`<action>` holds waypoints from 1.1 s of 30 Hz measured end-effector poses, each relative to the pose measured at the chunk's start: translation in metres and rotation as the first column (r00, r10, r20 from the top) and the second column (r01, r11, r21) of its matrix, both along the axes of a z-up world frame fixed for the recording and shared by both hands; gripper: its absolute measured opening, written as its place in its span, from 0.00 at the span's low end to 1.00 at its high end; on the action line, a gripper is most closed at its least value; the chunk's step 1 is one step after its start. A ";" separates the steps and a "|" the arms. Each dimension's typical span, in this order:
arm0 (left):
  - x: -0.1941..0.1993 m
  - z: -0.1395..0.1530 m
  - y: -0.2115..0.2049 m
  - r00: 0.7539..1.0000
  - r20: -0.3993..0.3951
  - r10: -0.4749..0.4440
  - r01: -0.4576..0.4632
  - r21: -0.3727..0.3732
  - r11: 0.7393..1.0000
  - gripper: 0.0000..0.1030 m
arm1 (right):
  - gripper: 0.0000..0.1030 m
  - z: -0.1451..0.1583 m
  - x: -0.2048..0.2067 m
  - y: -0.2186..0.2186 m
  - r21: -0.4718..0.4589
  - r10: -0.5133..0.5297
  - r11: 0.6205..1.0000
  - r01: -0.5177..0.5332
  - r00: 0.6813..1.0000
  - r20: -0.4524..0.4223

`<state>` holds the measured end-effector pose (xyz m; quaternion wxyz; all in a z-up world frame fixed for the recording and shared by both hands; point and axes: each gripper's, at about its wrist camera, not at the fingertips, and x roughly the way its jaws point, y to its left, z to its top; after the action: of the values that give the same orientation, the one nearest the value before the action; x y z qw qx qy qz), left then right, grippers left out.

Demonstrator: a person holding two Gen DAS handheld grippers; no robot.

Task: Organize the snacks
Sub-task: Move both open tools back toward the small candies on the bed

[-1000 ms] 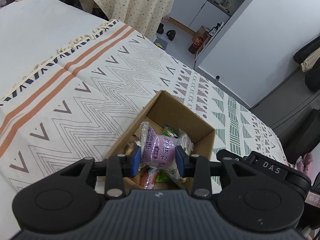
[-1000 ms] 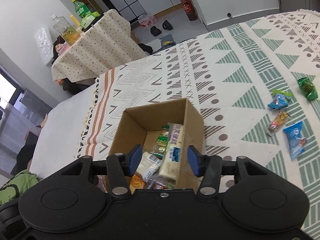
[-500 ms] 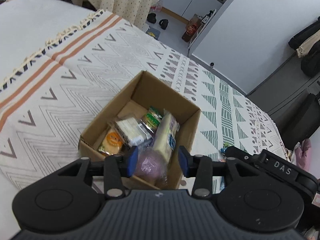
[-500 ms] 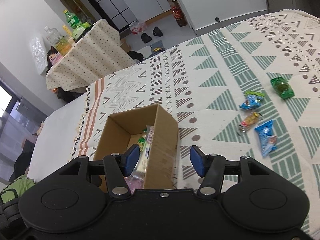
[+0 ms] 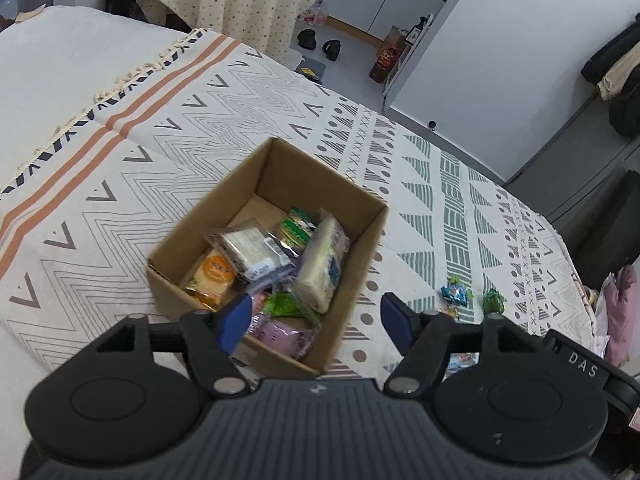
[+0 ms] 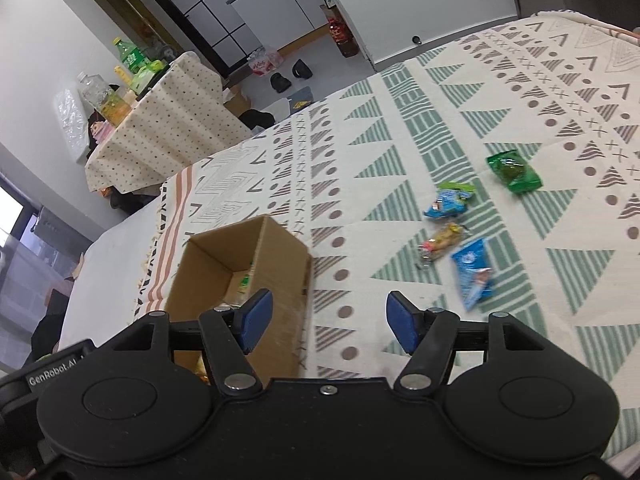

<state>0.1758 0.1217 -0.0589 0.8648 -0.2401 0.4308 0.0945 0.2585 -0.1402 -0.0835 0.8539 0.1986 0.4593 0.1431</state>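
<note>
A brown cardboard box (image 5: 362, 240) (image 6: 280, 256) stands on the patterned bedspread and holds several wrapped snacks. The purple packet (image 5: 280, 334) lies inside at the box's near corner, beside a pale bar (image 5: 322, 268) and an orange packet (image 5: 214, 274). My left gripper (image 5: 316, 318) hovers open above the box's near right corner, with nothing between its fingers. My right gripper (image 6: 328, 320) is open and empty, just right of the box. Loose on the spread lie a green packet (image 6: 514, 172), two blue packets (image 6: 448, 202) (image 6: 472, 272) and a small orange-and-clear packet (image 6: 440, 242).
The bedspread (image 5: 120, 184) ends in a fringed edge on the left. Beyond the bed stand a cloth-covered table (image 6: 168, 120) with bottles, white cabinets, shoes on the floor and a dark bag (image 5: 624, 216) at the right.
My left gripper opened and dropped the purple packet into the box, then drew back and up. My right gripper swung right, away from the box toward the loose snacks.
</note>
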 end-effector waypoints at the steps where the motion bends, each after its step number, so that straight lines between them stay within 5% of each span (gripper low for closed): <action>1: 0.001 0.000 -0.004 1.000 -0.002 -0.003 0.003 0.002 1.000 0.70 | 0.63 0.000 -0.001 -0.005 0.001 0.001 1.000 -0.001 1.000 -0.001; 16: 0.016 0.004 -0.073 0.998 0.002 -0.066 0.065 0.026 0.998 0.77 | 0.73 -0.001 0.002 -0.072 0.006 0.019 1.000 -0.019 1.000 0.013; 33: 0.039 -0.005 -0.126 0.985 0.004 -0.174 0.173 0.098 0.980 0.77 | 0.73 -0.024 0.016 -0.103 0.026 0.070 0.997 -0.070 0.997 -0.009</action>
<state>0.2147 -0.0040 -0.0637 0.8832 -0.1597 0.4393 0.0381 0.2745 -0.2428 -0.1078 0.8434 0.1942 0.4683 0.1781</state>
